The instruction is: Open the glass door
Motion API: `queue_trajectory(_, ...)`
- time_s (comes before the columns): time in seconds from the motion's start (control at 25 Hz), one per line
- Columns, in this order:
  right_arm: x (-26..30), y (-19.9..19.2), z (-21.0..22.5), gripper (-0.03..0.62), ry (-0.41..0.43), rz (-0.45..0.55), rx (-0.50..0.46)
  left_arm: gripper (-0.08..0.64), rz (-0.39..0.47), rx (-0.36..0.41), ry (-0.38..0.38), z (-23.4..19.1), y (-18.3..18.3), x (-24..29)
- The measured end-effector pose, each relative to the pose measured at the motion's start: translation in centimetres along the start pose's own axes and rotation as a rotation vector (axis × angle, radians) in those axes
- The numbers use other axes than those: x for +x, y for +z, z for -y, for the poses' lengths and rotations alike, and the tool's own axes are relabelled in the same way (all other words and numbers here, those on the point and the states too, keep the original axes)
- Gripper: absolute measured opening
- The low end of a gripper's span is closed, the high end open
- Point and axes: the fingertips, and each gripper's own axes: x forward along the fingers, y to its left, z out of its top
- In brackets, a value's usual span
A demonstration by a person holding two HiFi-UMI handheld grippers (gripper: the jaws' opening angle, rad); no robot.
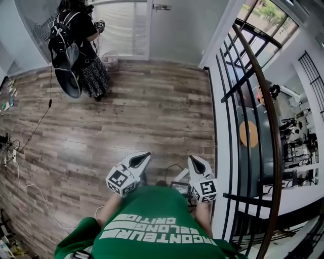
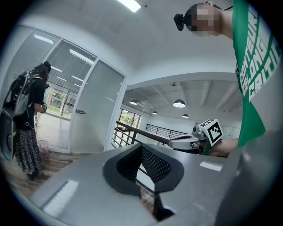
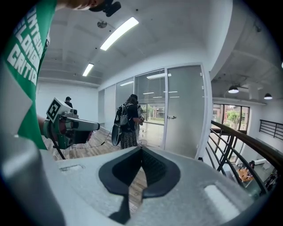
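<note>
An indoor landing with a floor (image 1: 126, 116) of grey-brown wood planks, the grain running across the view. White walls and a white ceiling with long strip lights (image 3: 117, 33) enclose it.

At the far end stands a wall of glass panes. The glass door (image 1: 174, 25) is a tall frosted pane, closed, with a small metal handle (image 1: 162, 7) near its left edge. It is well apart from both grippers, across the floor.

Left of the door, horizontal blinds (image 1: 121, 28) cover the next pane. A small mesh wastebasket (image 1: 110, 59) sits on the floor below them. A second person (image 1: 76, 43) in dark clothes, wearing a backpack, stands near the wastebasket. Thin cables (image 1: 30, 136) trail along the left side of the floor.

Along the right runs a railing (image 1: 253, 101) of black metal bars under a rounded brown handrail, with a lower level visible beyond it.

At the bottom, a person in a green shirt (image 1: 147, 227) with white lettering holds 2 grippers, both pointing toward the far wall. The left gripper (image 1: 140, 158) and the right gripper (image 1: 195, 162) have smooth pale grey shells and dark ribbed pads. Each carries a white cube (image 1: 119, 179) with black square markers.

Both grippers are clenched: the pad tips touch and nothing lies between them. Only wood floor shows through the gap below the tips.
</note>
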Motion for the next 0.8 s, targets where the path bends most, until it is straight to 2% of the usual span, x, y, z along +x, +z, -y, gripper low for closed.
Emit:
queue_trajectory(0.48, 2.9, 1.3, -1.6, -0.006, -0.034, -0.015, -0.006, 0.015, 0.012, -0.016, -0.023, -3.5, 0.7, -1.1)
queue_trajectory(0.8, 4.9, 1.7, -3.9, -0.006, -0.053, -0.028, 0.002, 0.015, 0.010, -0.020, -0.075, -5.6, 1.0, -0.7)
